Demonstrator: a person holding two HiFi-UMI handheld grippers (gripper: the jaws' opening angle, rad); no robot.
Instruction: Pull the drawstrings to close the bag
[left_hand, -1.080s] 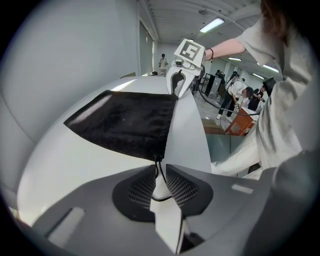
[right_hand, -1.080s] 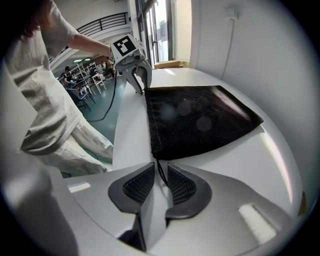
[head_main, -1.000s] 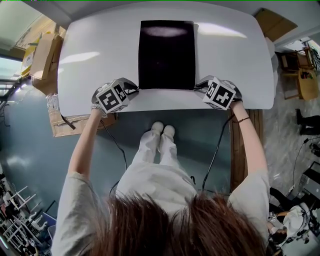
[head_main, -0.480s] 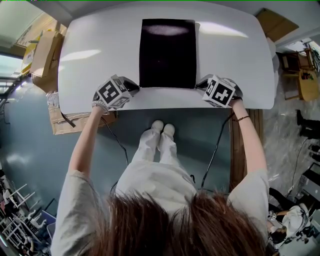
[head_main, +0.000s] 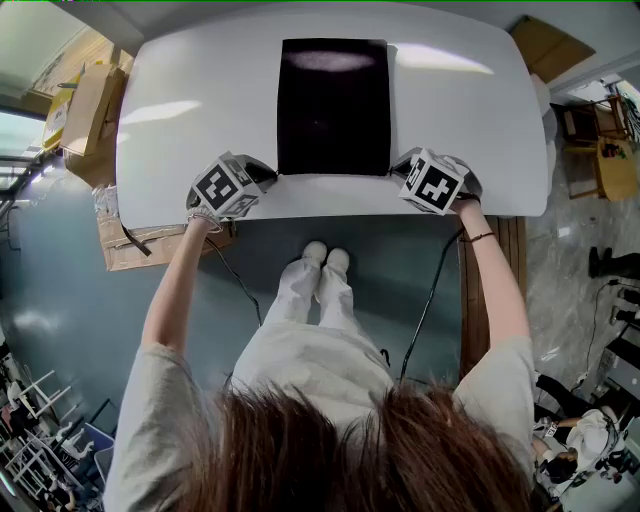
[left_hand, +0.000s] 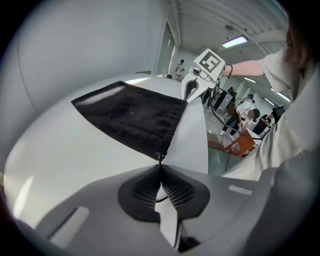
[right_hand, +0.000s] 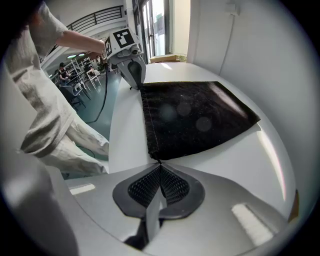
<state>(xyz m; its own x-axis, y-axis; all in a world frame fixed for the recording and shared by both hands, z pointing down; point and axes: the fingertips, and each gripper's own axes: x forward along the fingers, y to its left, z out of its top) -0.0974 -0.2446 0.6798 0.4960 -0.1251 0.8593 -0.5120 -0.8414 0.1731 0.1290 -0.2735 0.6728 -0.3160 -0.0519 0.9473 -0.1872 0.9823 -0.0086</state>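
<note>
A flat black bag lies on the white table, its mouth edge toward me. My left gripper sits at the bag's near left corner. In the left gripper view, its jaws have just been closing and are shut on a thin black drawstring coming out of the bag. My right gripper sits at the near right corner. Its jaws have also just been closing and are shut on the drawstring end at the bag's corner.
The table's near edge runs just below both grippers. Cardboard boxes stand left of the table, and wooden furniture stands to the right. Cables hang to the floor beside my legs.
The left gripper's marker cube has rolled a little. Both grippers have stayed at the bag's near corners, and the bag has not moved.
</note>
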